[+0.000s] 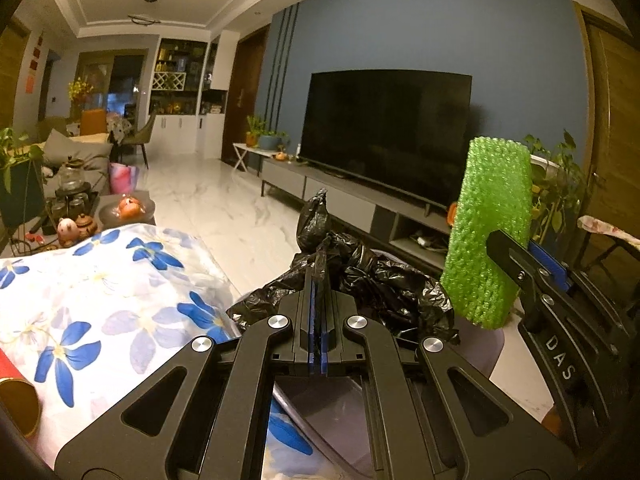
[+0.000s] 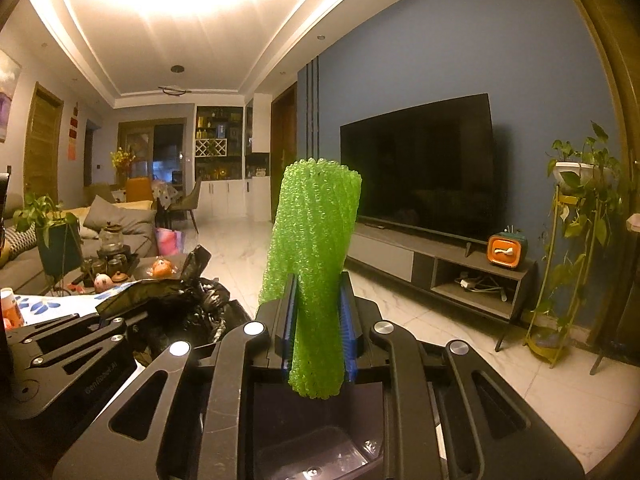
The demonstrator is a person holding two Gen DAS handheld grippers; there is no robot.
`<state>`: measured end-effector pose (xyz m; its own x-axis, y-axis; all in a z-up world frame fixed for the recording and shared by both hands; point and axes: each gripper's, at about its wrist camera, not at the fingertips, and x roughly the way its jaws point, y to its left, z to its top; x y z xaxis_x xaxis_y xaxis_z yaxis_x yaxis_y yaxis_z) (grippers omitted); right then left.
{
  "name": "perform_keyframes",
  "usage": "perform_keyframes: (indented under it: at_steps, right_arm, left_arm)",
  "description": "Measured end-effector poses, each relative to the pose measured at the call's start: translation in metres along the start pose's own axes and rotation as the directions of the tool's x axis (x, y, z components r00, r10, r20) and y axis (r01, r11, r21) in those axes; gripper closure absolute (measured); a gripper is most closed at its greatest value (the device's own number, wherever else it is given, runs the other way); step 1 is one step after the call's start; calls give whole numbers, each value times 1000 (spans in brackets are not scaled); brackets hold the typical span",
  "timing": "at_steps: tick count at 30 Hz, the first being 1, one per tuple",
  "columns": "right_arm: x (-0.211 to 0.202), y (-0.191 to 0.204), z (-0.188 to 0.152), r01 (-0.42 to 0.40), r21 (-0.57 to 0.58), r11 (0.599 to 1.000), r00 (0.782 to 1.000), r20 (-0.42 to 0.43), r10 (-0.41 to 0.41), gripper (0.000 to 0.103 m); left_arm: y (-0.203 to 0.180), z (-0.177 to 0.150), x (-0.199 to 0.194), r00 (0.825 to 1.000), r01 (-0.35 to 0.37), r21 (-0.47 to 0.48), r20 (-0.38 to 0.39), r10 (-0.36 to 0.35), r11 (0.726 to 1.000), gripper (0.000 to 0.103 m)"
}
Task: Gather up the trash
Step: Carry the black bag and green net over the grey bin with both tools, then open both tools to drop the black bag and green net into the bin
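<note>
Left gripper (image 1: 319, 280): nearest the left wrist camera, jaws pressed together on a pinch of the black trash bag's edge, with blue pads showing on both sides of the film.
Right gripper (image 2: 318, 312): jaws clamped on the lower part of the green foam roll, which stands nearly upright between the blue pads.
Television (image 2: 420, 168): dark screen against the blue wall, on a low grey cabinet (image 2: 440, 272).
Floral cloth (image 1: 100, 288): white with blue flowers, spread over the surface to the left of the bag.
Black trash bag (image 1: 360, 272): crumpled, lifted at its rim, lying between the cloth and the roll.
Green foam roll (image 1: 488, 232): bumpy mesh tube, held above and just right of the bag; its lower end hangs below the pads.
Tea set (image 1: 72, 200): dark pot and small cups on a far table, well apart from the bag.
</note>
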<state>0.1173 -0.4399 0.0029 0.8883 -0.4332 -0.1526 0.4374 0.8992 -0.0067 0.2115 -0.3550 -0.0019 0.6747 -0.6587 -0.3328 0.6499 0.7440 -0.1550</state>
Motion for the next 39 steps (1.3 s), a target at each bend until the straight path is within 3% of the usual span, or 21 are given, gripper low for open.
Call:
perform_keyframes:
  at_steps: [5,7,9,12,20,23,25,28,39]
  right_arm:
    - [2,0,-1,3,9,1000,1000,-7,-3,76]
    - [2,-1,-2,2,17,1000,1000,-11,-2,69]
    - [1,-2,-4,6,22,1000,1000,-10,-6,62]
    - [0,-5,-4,12,25,1000,1000,-9,-12,60]
    - [-12,-5,-6,2,52,999,1000,-12,-2,48]
    - [-24,-2,-5,-5,55,998,1000,0,5,38]
    - [-33,0,-5,-9,60,998,1000,7,9,24]
    - [-55,5,-5,-34,73,997,999,39,31,17]
    - [-99,32,-6,-87,56,995,995,57,84,14]
  left_arm:
    - [-6,-6,5,999,28,19,-38,-28,999,97]
    - [-5,-7,4,999,32,13,-39,-32,999,89]
    - [-3,-9,3,999,25,11,-37,-25,1000,71]
    - [3,-11,-2,1000,0,2,-25,0,1000,53]
    - [28,-15,-35,993,-120,-44,10,121,992,27]
    - [34,-17,-53,986,-161,-51,28,162,986,19]
    - [38,-22,-68,984,-174,-58,37,176,983,17]
    - [45,-29,-90,977,-204,-55,47,207,977,14]
    - [80,-49,-170,932,-347,-77,81,352,935,12]
